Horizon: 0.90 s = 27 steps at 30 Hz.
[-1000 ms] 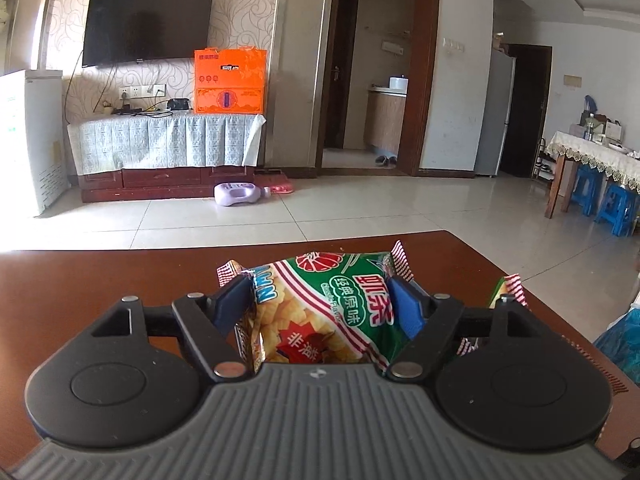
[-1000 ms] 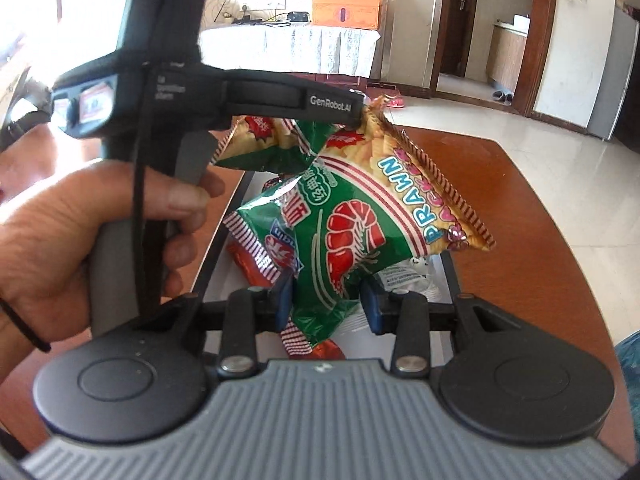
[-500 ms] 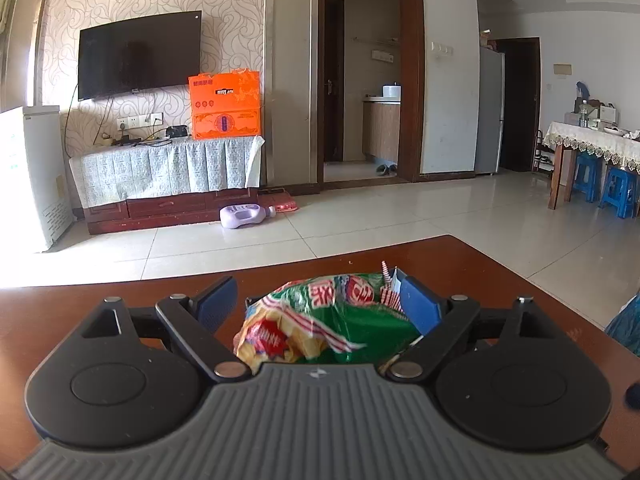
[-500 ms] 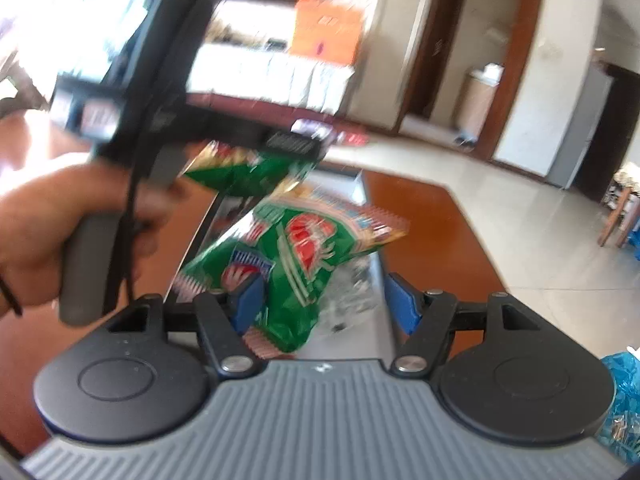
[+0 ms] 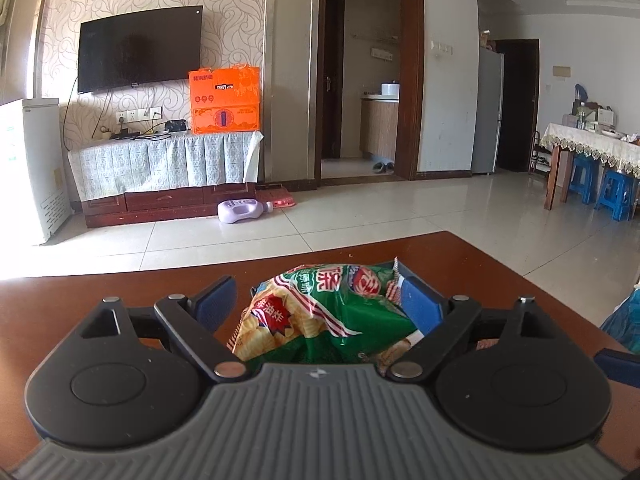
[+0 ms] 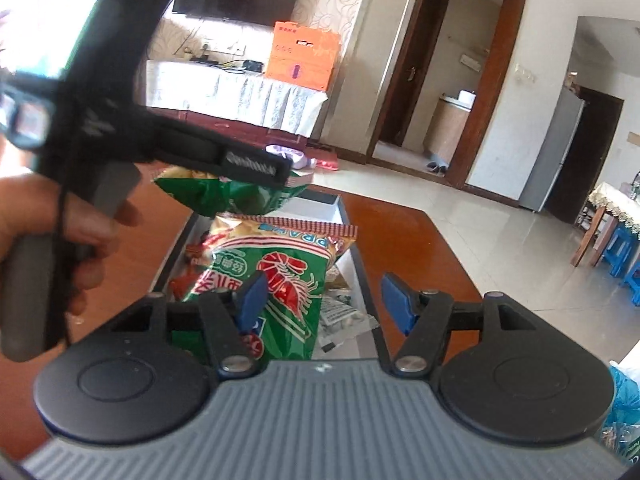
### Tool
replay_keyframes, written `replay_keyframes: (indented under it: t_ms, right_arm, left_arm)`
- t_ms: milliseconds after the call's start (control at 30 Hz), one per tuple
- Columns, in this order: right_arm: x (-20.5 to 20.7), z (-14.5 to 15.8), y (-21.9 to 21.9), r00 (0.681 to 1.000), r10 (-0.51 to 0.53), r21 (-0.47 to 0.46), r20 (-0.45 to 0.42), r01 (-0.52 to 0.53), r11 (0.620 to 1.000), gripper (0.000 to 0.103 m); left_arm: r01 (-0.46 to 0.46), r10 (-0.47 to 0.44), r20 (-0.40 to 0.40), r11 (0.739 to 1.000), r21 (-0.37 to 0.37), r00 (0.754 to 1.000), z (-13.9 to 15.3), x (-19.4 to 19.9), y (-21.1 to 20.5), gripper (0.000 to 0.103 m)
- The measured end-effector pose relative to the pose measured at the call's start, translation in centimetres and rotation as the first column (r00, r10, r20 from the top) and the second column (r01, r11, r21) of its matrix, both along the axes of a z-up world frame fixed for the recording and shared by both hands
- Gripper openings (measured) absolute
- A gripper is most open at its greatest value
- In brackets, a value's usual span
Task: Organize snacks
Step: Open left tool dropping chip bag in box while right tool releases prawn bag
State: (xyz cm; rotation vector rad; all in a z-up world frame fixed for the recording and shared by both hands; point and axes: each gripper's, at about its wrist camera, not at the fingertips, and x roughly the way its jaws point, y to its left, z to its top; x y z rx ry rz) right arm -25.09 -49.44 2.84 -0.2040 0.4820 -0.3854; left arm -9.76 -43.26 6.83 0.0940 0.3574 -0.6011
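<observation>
Left wrist view: left gripper (image 5: 318,304) spread wide, green chip bag (image 5: 324,312) lying crosswise between the pads, touching only the right pad. Right wrist view: right gripper (image 6: 322,298) jaws closing, gripping nothing, prawn cracker bag (image 6: 276,264) lengthwise in the tray (image 6: 362,272), top edge pointing away.
</observation>
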Motion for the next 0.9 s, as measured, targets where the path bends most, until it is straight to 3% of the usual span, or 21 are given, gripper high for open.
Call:
replay_keyframes:
  t_ms: [233, 367, 667, 900]
  right_arm:
    - [-2.0, 0.3, -0.6, 0.994, -0.033, 0.084, 0.108, 0.024, 0.996, 0.069]
    - [-2.6, 0.1, -0.5, 0.992, -0.045, 0.093, 0.116, 0.034, 0.995, 0.069]
    - [-4.2, 1.2, 0.6, 0.966, -0.033, 0.064, 0.258, 0.017, 0.998, 0.069]
    - [-7.3, 1.9, 2.0, 0.936, -0.028, 0.052, 0.35, 0.011, 0.999, 0.074]
  left_arm:
    - [-0.011, 0.01, 0.074, 1.0, 0.015, 0.997, 2.0, -4.5, 1.9, 0.097]
    - [-0.005, 0.004, 0.077, 1.0, 0.015, 0.997, 2.4, -6.0, 3.0, 0.097]
    - [-0.013, 0.013, 0.079, 1.0, 0.005, 0.997, 3.1, -7.3, 3.8, 0.097]
    - [-0.053, 0.056, 0.126, 0.998, -0.029, 0.99, 4.6, -11.4, 6.9, 0.097]
